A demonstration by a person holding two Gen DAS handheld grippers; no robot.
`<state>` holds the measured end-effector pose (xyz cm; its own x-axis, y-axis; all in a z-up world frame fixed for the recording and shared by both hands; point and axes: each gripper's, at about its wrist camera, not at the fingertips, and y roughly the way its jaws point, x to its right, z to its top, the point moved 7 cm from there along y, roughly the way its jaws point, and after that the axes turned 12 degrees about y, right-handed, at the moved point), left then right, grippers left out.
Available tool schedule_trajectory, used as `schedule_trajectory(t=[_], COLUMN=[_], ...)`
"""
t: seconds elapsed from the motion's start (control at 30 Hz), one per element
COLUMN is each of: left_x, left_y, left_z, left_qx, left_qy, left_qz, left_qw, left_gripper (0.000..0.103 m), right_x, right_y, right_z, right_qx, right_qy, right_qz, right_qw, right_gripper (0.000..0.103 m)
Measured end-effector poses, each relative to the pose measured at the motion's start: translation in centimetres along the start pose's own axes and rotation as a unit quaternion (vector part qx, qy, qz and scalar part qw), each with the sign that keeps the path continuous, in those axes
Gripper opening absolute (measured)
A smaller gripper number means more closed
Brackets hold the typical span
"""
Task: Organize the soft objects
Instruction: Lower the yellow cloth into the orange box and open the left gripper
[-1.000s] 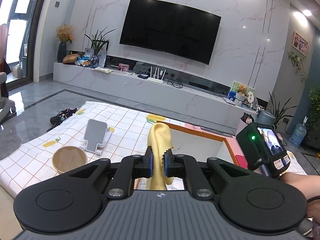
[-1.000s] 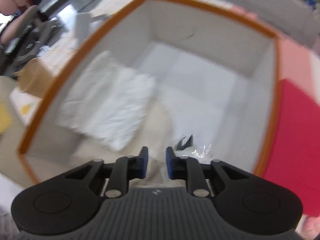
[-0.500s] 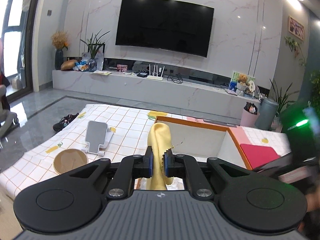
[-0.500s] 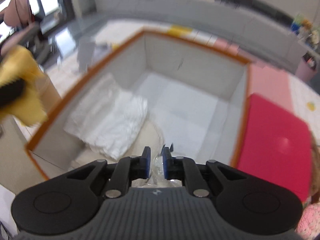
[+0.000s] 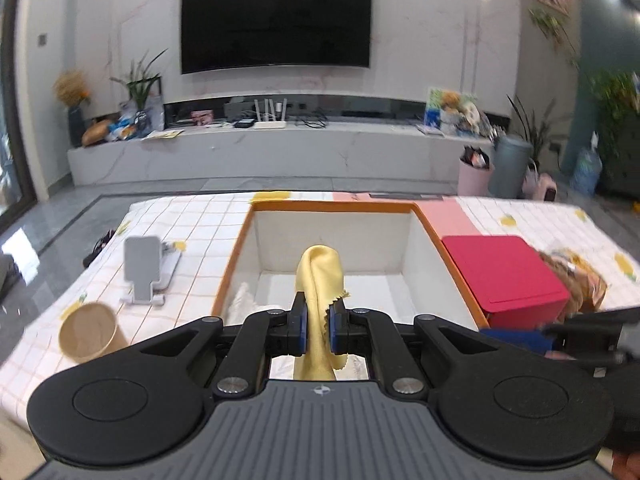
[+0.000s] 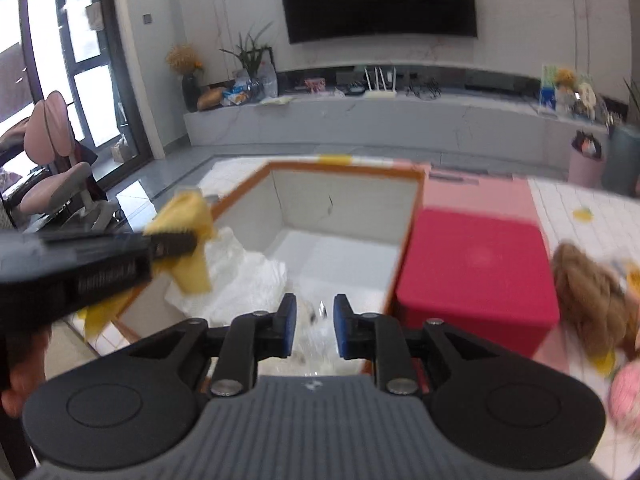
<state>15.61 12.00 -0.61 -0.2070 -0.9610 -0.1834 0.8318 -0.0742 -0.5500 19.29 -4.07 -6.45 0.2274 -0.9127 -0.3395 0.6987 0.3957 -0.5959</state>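
My left gripper (image 5: pixel 318 330) is shut on a yellow cloth (image 5: pixel 320 280) and holds it over the near edge of the orange-rimmed white box (image 5: pixel 332 207). The cloth also shows in the right wrist view (image 6: pixel 188 216), pinched by the left gripper (image 6: pixel 176 240) at the box's left wall. White folded cloth (image 6: pixel 240 276) lies in the box's left part. My right gripper (image 6: pixel 314 322) is open and empty above the box's (image 6: pixel 344 168) near edge, with clear plastic wrap (image 6: pixel 320 336) below it.
A red box (image 5: pixel 504 272) stands right of the white box, also in the right wrist view (image 6: pixel 476 272). A brown plush toy (image 6: pixel 588 292) lies right of it. A paper cup (image 5: pixel 88 336) and a grey phone stand (image 5: pixel 144 268) sit on the checked tablecloth at left.
My right gripper has risen out of the box, tilted up towards the room, and opened a little wider. My left gripper has swung right, now facing the box, still holding the cloth.
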Motion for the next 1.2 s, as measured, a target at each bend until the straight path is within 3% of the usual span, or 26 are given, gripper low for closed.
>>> schedule_trajectory(t=[0.1, 0.23, 0.33, 0.37, 0.4, 0.43, 0.5, 0.67, 0.83, 0.9, 0.93, 1.07, 1.2], left_x=[0.9, 2.1, 2.6, 2.6, 2.5, 2.4, 1.9, 0.1, -2.0, -2.8, -3.2, -3.9, -3.9], left_y=[1.5, 4.7, 6.3, 6.6, 6.9, 7.0, 7.1, 6.5, 5.5, 5.1, 4.8, 3.5, 1.8], left_z=[0.4, -0.2, -0.6, -0.7, -0.7, -0.8, -1.2, -1.3, -2.2, -2.4, -2.5, -1.8, -1.3], left_qx=[-0.025, -0.103, -0.128, -0.132, -0.136, -0.141, -0.156, -0.158, -0.163, -0.157, -0.154, -0.146, -0.135], left_qy=[0.009, 0.011, 0.02, 0.021, 0.017, 0.008, -0.019, -0.1, -0.193, -0.216, -0.216, -0.159, -0.117], left_qz=[-0.023, -0.059, -0.049, -0.043, -0.039, -0.037, -0.033, -0.039, -0.059, -0.05, -0.045, -0.014, 0.007], left_qw=[0.9994, 0.9929, 0.9904, 0.9901, 0.9898, 0.9893, 0.987, 0.9815, 0.9657, 0.9624, 0.963, 0.9763, 0.9838], left_gripper=[0.01, 0.011, 0.012, 0.017, 0.033, 0.062, 0.099, 0.099, 0.098, 0.088, 0.084, 0.084, 0.091], right_x=[1.1, 1.6, 1.2, 1.2, 1.2, 1.4, 1.8, 1.7, 1.3, 1.5, 1.6, 1.5, 1.0], right_y=[0.8, 1.2, 1.8, 1.8, 2.1, 2.2, 2.2, 2.1, 1.7, 1.6, 1.6, 1.3, 0.4], right_z=[-0.5, -0.4, -0.2, -0.3, -0.4, -0.4, -0.1, -0.2, -0.5, -0.5, -0.4, -0.4, -0.7], right_qx=[-0.015, -0.015, -0.009, -0.01, -0.011, -0.01, -0.003, -0.004, -0.006, -0.009, -0.01, -0.012, -0.009], right_qy=[0.011, 0.03, 0.011, 0.006, 0.007, 0.014, 0.035, 0.035, 0.032, 0.035, 0.037, 0.038, 0.037], right_qz=[0.004, 0.024, 0.016, 0.016, 0.018, 0.023, 0.03, 0.03, 0.026, 0.028, 0.028, 0.026, 0.027], right_qw=[1.0, 0.999, 1.0, 1.0, 1.0, 1.0, 0.999, 0.999, 0.999, 0.999, 0.999, 0.999, 0.999], right_gripper=[0.017, 0.017, 0.018, 0.017, 0.017, 0.017, 0.017, 0.017, 0.018, 0.018, 0.019, 0.019, 0.02])
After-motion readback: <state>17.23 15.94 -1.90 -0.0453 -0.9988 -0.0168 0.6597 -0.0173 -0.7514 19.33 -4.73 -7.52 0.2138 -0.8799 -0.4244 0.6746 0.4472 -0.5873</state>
